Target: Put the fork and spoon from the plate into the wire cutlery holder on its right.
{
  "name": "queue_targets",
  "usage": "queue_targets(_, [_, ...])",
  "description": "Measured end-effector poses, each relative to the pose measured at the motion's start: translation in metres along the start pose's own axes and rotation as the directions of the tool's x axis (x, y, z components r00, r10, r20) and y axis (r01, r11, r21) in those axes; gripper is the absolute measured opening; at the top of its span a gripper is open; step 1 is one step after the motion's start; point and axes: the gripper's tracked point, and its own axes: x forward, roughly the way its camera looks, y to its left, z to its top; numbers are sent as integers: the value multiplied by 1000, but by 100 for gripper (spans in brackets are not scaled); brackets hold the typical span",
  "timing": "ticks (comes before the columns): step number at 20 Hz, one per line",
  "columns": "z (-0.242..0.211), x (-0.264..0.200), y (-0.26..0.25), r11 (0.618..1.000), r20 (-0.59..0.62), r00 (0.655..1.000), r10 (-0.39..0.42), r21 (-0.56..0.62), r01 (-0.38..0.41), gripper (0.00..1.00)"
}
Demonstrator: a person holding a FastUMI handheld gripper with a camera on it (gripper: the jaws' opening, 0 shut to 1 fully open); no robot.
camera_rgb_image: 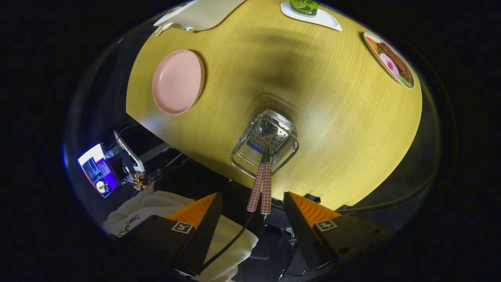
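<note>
Hand-held gripper [252,219] open; fork [267,172], spoon [256,188] in holder [285,145]

Round yellow wood table [332,117], pink plate [178,82] on the left, wire cutlery holder [264,145] near, food plate [389,58] far right

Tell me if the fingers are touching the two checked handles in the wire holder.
Apart. The gripper view shows the fingers spread open, with clear gaps either side of the checked handles standing in the wire holder.

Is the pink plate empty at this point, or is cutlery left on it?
Empty. The pink plate shows a bare surface; two checked-handled utensils stand in the wire cutlery holder, just ahead of the open gripper.
</note>
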Motion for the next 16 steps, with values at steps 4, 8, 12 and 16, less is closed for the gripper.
queue_targets(4, [-1,-18,7,1000,136,990,25,11,-27,99])
queue_targets(8, [-9,-42,15,999,285,958,38,3,-41,99])
queue_targets(12, [-12,-73,36,997,445,892,74,-21,-73,100])
queue_targets(16, [-11,-108,61,994,630,772,84,-1,-107,99])
